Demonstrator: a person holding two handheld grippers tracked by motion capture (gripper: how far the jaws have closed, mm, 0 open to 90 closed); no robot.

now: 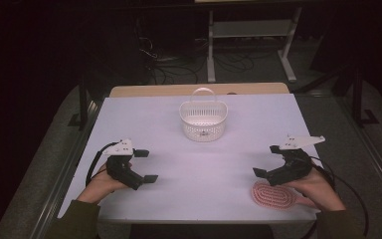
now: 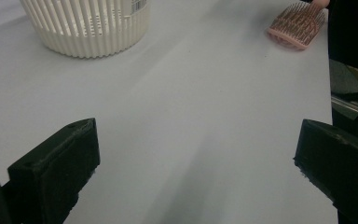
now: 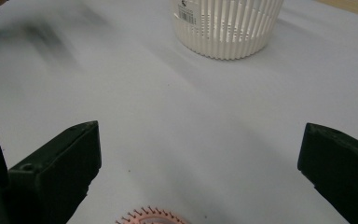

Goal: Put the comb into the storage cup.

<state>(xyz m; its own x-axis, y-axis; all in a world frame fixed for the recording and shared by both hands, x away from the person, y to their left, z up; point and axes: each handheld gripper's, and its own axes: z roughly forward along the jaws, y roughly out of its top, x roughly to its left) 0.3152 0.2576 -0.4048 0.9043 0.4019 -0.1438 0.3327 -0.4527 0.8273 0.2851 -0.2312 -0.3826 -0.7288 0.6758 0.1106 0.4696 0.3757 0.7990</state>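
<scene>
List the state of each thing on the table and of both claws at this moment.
White slatted plastic basket with handle: upright, looks empty, handle raised.
Pink oval bristle hairbrush: lying on the table, bristles up, not gripped.
Left claw: open, holding nothing.
Right claw: open, just above the brush.

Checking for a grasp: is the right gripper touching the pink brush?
Apart. The right gripper view shows the open right gripper with the pink brush lying untouched between its jaws.
</scene>
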